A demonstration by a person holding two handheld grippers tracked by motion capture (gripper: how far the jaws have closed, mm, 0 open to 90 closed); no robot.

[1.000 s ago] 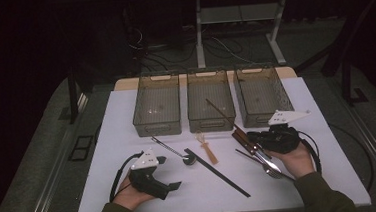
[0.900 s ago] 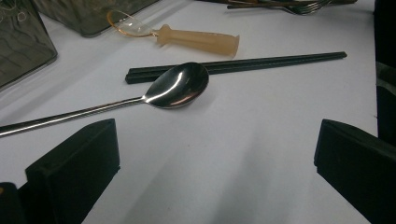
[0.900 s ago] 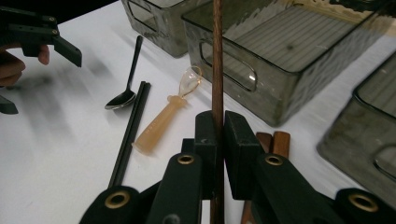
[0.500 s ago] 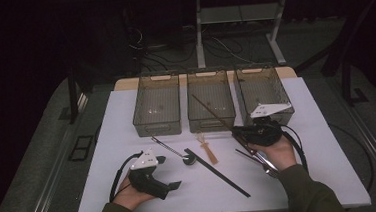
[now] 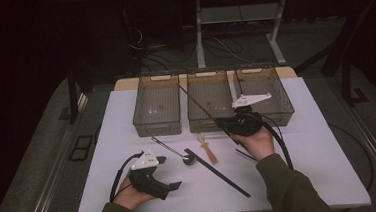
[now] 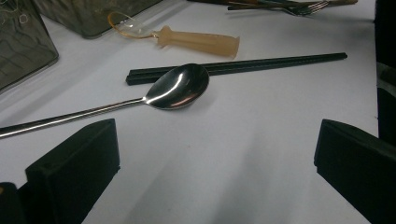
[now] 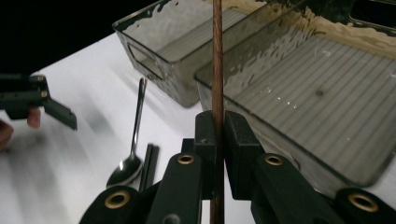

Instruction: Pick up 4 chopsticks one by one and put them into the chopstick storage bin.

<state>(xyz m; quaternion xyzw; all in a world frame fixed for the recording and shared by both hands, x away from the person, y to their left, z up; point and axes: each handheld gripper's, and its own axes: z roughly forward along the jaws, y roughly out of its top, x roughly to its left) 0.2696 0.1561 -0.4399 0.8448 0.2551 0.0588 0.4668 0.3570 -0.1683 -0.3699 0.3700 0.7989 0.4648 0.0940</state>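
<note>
Right tongs (image 5: 226, 124) clenched on brown chopstick (image 5: 200, 104), over middle bin (image 5: 211, 125), tip toward 11 o'clock. Left tongs (image 5: 170, 173) released on tabletop (image 5: 319, 142). Risk: long stick pivots, strikes bin rim.

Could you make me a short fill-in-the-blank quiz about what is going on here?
1. The right gripper is shut on a brown ____.
2. Behind it stand ____ clear bins.
3. The metal spoon rests its bowl on the black ____.
4. The left gripper has its jaws ____.

Missing words: chopstick; three; chopsticks; open
</note>
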